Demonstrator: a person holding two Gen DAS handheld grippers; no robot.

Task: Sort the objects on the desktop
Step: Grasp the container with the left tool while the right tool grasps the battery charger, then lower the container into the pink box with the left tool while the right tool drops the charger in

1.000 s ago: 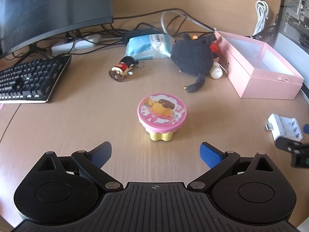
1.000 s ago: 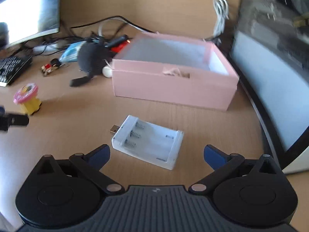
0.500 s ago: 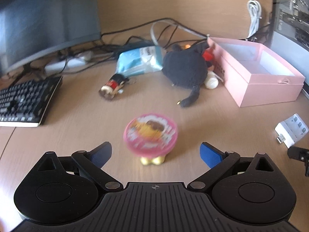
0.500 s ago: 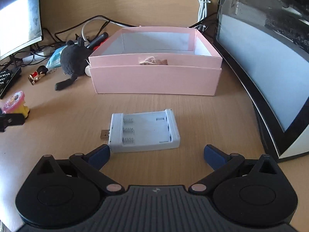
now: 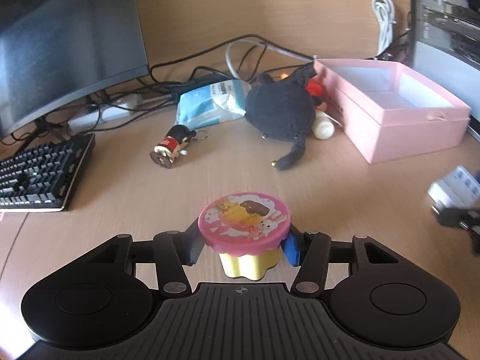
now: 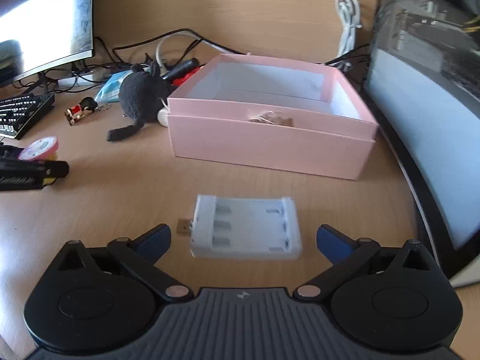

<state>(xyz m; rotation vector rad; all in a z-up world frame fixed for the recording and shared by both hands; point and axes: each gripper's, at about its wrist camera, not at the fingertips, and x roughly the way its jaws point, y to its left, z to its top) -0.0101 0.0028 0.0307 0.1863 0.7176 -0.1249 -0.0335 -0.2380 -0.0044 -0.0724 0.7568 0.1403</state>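
Both blue fingers (image 5: 290, 247) tight against the pink-lidded cup (image 5: 246, 234), one each side

On the desk: 1 pink-lidded yellow toy pot (image 5: 244, 225), 1 white battery charger (image 6: 246, 228), 1 open pink box (image 6: 270, 144), 1 black plush toy (image 5: 280, 114), 1 small doll keychain (image 5: 172, 147), 1 blue-and-white packet (image 5: 210, 105), 1 black keyboard (image 5: 42, 177). 2 dark screens: 1 monitor (image 5: 66, 39) at left, 1 more (image 6: 426, 132) at right. 1 coiled white cable (image 5: 384, 21) at the back wall. Approx. several dark cables behind; exact no. unclear.
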